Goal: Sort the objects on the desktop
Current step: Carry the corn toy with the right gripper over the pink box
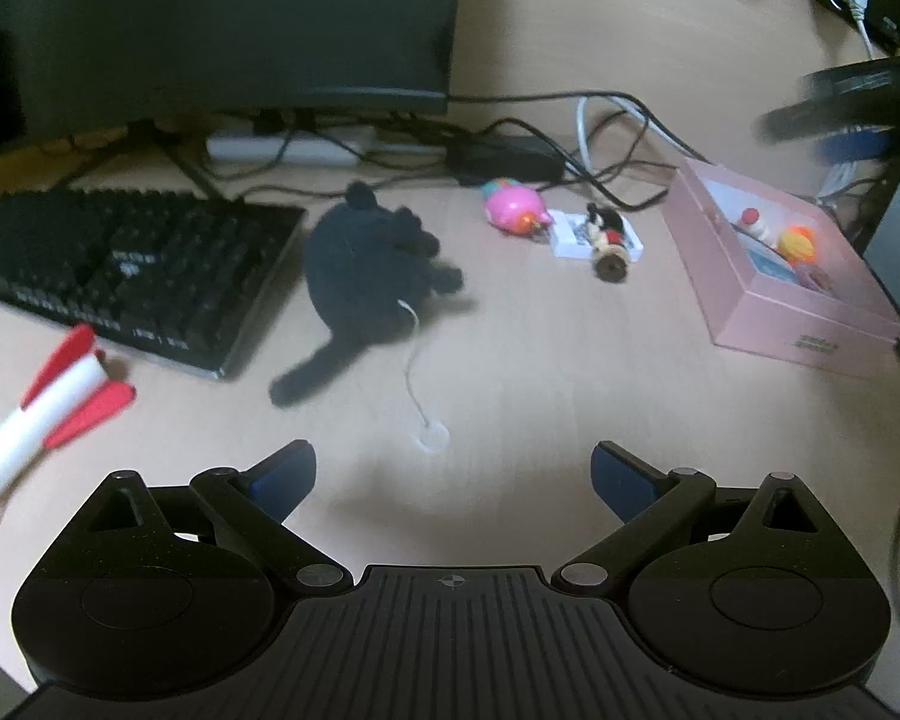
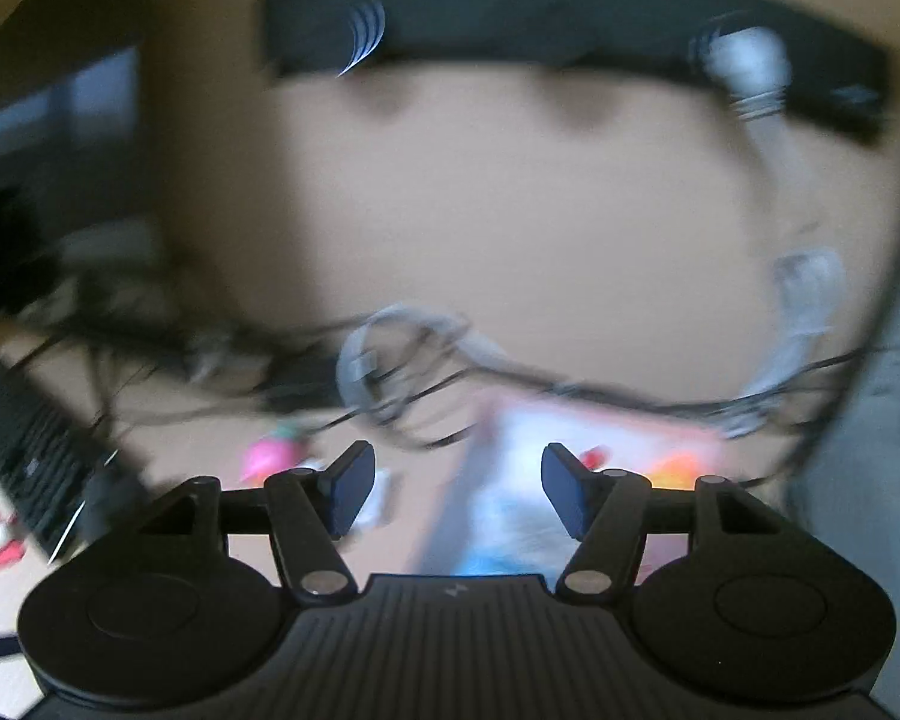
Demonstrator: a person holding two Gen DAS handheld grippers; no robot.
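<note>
- Toys lie spread on a light wooden desk [image 1: 540,360]: a black plush animal [image 1: 360,264] lies on its side just right of the keyboard [image 1: 120,276], with a thin white cord [image 1: 413,360] trailing from it toward the near edge.
- Pink round toy [image 1: 513,211] sits beyond the plush, near the cables; just right of it a small mouse figure on wheels [image 1: 606,240] rests against a white card [image 1: 570,235].
- Pink box [image 1: 810,324] stands open at the right, well apart from the plush; a small red-topped figure [image 1: 750,219] and an orange toy [image 1: 798,243] lie inside it.
- Red-and-white rocket [image 1: 42,414] lies at the left, in front of the keyboard.
- Left gripper [image 1: 453,480] hangs above bare desk, its jaws spread wide, nothing between them.
- Right gripper [image 2: 456,492] is over the pink box [image 2: 600,426], jaws parted with nothing held; the view is heavily blurred. Pink round toy [image 2: 267,456] shows just left of its fingers.
- Monitor [image 1: 222,24] stands behind the keyboard, with a white power strip [image 1: 288,147] and tangled black cables [image 1: 570,138] beneath and to its right.
</note>
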